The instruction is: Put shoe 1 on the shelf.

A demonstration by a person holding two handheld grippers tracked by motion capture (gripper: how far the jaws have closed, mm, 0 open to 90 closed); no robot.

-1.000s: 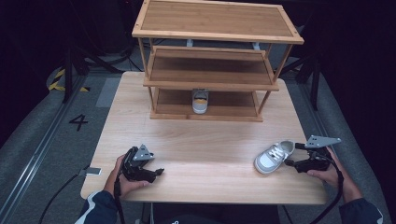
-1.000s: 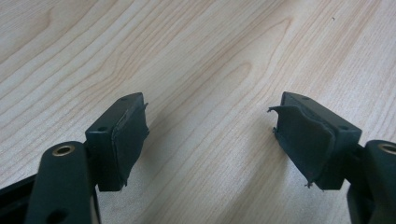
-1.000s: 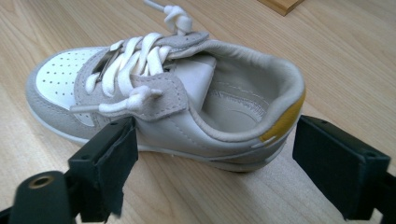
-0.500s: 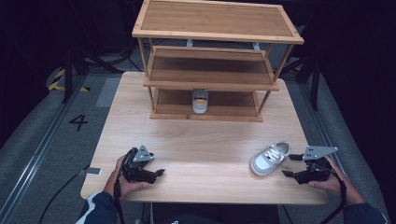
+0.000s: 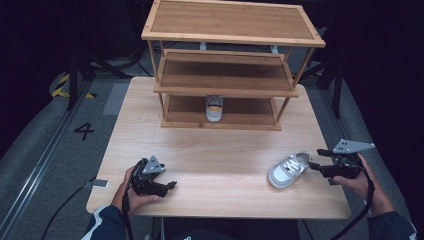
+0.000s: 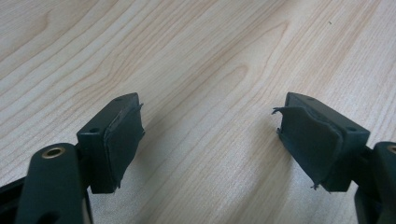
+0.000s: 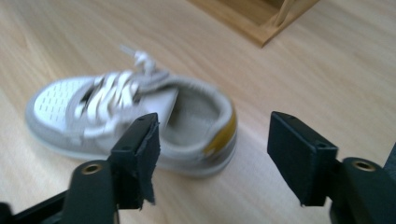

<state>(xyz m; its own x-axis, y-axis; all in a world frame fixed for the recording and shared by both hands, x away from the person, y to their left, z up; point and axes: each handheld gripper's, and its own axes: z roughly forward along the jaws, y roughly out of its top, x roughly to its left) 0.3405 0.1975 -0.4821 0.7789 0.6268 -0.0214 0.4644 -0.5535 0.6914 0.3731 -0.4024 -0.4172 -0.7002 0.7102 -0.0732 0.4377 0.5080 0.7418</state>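
A small white and grey shoe (image 5: 289,170) with a yellow heel tab lies on its sole at the front right of the wooden table (image 5: 220,155). My right gripper (image 5: 314,165) is just right of its heel. In the right gripper view the shoe (image 7: 116,107) lies just ahead of the right gripper (image 7: 215,123). Its jaws have just been closing, but stand apart with no pad touching the shoe. My left gripper (image 5: 171,184) rests at the front left, and its jaws have just been opening a little. The left gripper (image 6: 208,105) is open over bare wood.
A three-level wooden rack (image 5: 230,70) stands at the back of the table, its corner (image 7: 261,18) in the right gripper view. A second matching shoe (image 5: 214,108) sits on its lowest level. Dark floor surrounds the table, with a painted 4 (image 5: 84,131) at the left.
The shoe has shifted slightly left on the table. My right gripper dipped, then rose a little beside its heel. The left gripper has stayed put.
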